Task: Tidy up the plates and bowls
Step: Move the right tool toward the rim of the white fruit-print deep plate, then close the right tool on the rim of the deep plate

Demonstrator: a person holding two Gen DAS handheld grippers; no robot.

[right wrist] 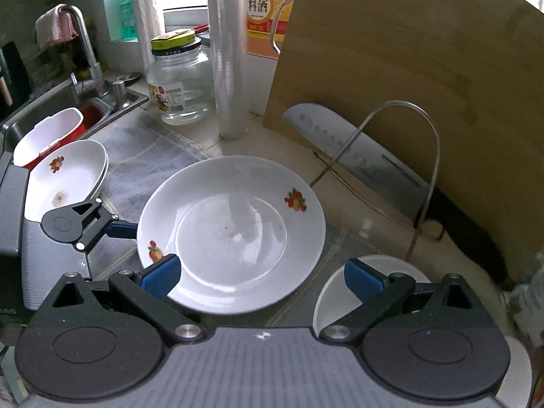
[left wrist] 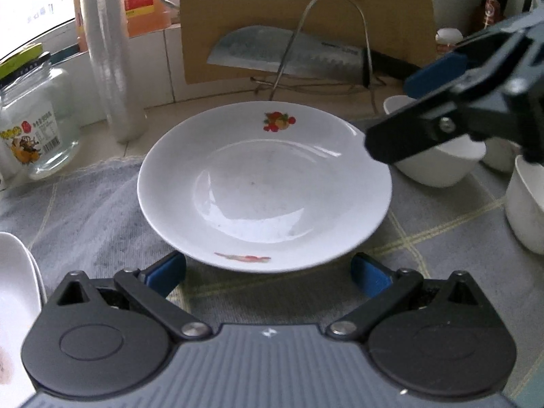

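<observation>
A white plate with fruit decals lies on the grey cloth, centred in both views. My left gripper is open, its blue pads either side of the plate's near rim and not touching it. From the right wrist view, one of the left gripper's fingers reaches the plate's left rim. My right gripper is open too, its left pad over the plate's near edge; in the left wrist view it hangs at the plate's right rim. A white bowl sits under its right finger. Stacked plates lie left.
More white bowls stand right of the plate. Behind it are a wire rack, a cleaver and an upright cutting board. A glass jar, a plastic-wrap roll and the sink are at the back left.
</observation>
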